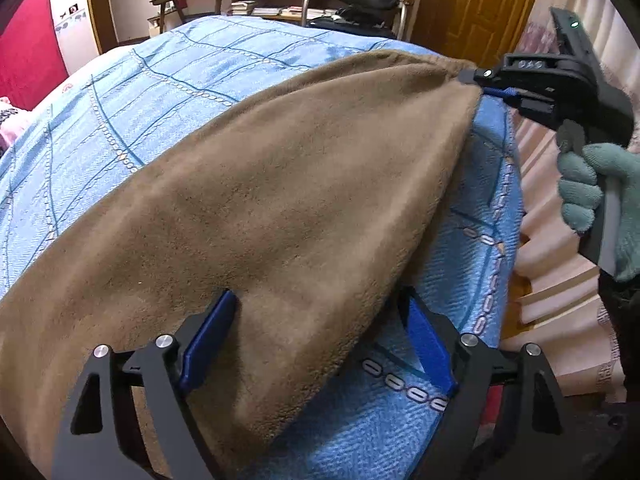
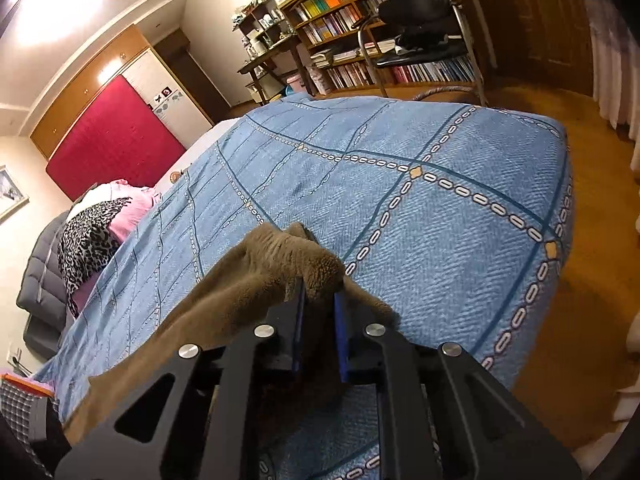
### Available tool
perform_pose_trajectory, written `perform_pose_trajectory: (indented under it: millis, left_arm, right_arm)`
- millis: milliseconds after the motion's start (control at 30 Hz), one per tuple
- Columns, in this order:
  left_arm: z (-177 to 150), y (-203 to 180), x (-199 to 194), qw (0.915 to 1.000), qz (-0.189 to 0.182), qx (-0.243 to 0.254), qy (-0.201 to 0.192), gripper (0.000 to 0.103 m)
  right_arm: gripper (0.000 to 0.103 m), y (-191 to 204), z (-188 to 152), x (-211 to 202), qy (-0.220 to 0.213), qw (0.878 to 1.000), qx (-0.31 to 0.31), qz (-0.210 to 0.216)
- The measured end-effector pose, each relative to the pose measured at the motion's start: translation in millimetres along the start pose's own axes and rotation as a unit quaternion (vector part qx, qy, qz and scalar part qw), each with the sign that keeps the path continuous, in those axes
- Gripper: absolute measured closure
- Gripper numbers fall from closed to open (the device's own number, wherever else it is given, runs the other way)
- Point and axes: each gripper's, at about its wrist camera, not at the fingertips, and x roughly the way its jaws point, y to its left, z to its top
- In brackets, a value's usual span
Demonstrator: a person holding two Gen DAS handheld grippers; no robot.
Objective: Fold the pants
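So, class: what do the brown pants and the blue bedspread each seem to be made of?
Brown pants: probably fleece or plush, matte, with a short fuzzy nap and furry edges by the right gripper. Blue bedspread: apparently woven cloth, matte, with ribbed twill-like texture and a chain pattern.

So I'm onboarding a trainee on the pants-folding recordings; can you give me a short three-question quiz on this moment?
1. True or false: the right gripper is shut on a bunched edge of the brown pants.
2. The left gripper is: A) clamped on the pants, B) open, with its fingers either side of the pants edge, C) out of view.
3. Fill in: the pants lie on a ____ bedspread with a chain pattern.

Key: 1 true; 2 B; 3 blue.
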Motion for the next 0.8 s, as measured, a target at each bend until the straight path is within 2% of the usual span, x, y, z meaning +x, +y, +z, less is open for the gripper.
perform_pose_trajectory:
  millis: [133,267,300,333,400,467,600,667,800]
  left_arm:
    - [-5.4,-10.7,0.1,0.9996,-0.01,0.027,0.004,0.02]
    - [-10.4,-16.2,2.5,0.999,-0.012,0.041,0.009,0.02]
    - [-10.3,-15.9,2.2,0.9991,-0.016,0.039,0.01,0.02]
    - [-11.4,-15.4,1.1,0.9991,-0.021,0.035,0.01,0.02]
    - [-12.0,-13.2,-0.8,0.999,-0.033,0.027,0.009,0.02]
    - [-12.7,-13.4,-3.1,0.9986,-0.046,0.023,0.008,0.02]
    - [-11.9,-12.8,-5.4,0.9982,-0.055,0.023,0.006,0.02]
    - [-9.2,-9.8,-9.2,0.998,-0.061,0.017,0.002,0.02]
    - [-1.2,-1.0,-19.5,0.997,-0.075,-0.013,-0.018,0.02]
  right_arm:
    - [0.09,-11.3,-12.1,19.4,0.032,0.999,0.01,-0.017]
    - [0.082,-13.2,-14.2,14.1,0.026,1.0,0.014,-0.006]
    - [0.076,-12.6,-14.2,10.3,0.02,1.0,0.011,-0.008]
    - [0.062,-12.9,-14.1,5.1,0.012,1.0,0.012,-0.015]
    - [0.051,-18.8,-15.2,-3.5,0.0,0.999,0.028,-0.02]
    - [0.051,-28.1,-16.8,-8.5,0.0,0.998,0.055,-0.016]
    - [0.051,-39.7,-22.3,2.4,0.04,0.993,0.108,0.037]
    - [0.05,-41.1,-22.8,6.8,0.049,0.99,0.125,0.049]
    - [0.044,-35.8,-22.1,14.9,0.051,0.987,0.14,0.061]
